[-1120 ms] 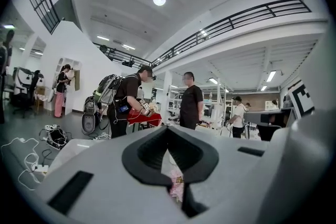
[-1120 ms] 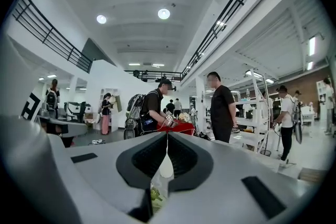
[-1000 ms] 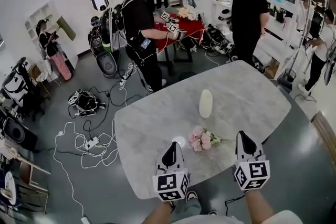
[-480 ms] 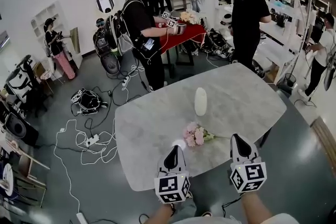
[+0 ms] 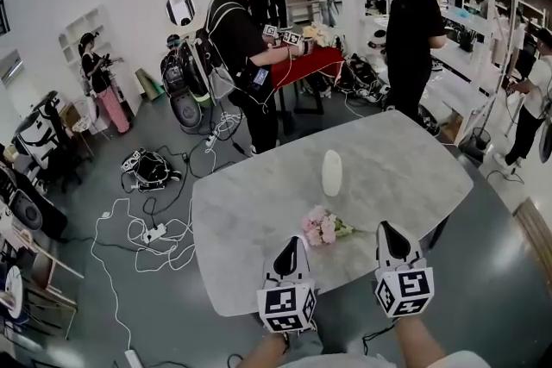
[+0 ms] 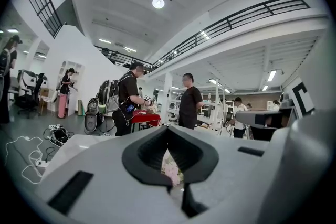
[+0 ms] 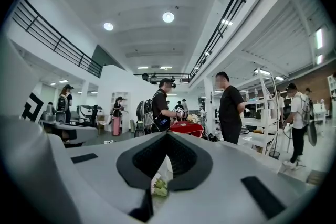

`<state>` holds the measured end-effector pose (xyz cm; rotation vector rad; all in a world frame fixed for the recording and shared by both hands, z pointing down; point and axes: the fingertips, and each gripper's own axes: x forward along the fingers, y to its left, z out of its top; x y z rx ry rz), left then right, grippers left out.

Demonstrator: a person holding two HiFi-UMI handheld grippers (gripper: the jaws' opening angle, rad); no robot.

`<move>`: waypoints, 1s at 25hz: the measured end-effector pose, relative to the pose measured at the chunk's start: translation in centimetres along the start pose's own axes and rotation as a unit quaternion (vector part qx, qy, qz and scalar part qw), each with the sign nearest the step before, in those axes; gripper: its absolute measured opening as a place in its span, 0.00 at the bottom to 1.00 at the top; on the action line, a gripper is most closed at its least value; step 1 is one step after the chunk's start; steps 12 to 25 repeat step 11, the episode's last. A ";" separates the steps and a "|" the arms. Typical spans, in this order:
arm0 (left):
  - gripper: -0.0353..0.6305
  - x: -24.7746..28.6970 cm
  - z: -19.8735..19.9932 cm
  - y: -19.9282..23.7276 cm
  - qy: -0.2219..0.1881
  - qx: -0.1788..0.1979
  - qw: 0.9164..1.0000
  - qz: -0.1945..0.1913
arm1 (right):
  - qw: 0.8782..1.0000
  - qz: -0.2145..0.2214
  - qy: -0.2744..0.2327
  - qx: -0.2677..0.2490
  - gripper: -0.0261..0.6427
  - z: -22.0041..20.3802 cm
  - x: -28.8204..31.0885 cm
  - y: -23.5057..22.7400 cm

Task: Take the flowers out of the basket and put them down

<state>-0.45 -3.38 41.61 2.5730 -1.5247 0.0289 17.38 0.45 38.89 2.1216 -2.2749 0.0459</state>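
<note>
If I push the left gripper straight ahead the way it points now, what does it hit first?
Probably the flowers lying on the table. The left gripper, jaws shut, lines up with their pink heads, though it may pass just over them.

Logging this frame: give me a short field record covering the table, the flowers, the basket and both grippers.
surface: grey marbled table
flowers: pink bunch lying on the table, ahead of and between the grippers
basket: none in view
other item: white rounded object standing upright beyond the flowers, apart from them
left gripper: jaws together, holding nothing
right gripper: jaws together, holding nothing
</note>
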 end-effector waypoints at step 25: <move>0.06 0.3 -0.2 -0.2 0.003 0.001 1.000 -0.003 | 1.000 0.000 0.011 -0.010 0.06 -0.6 0.0 0.1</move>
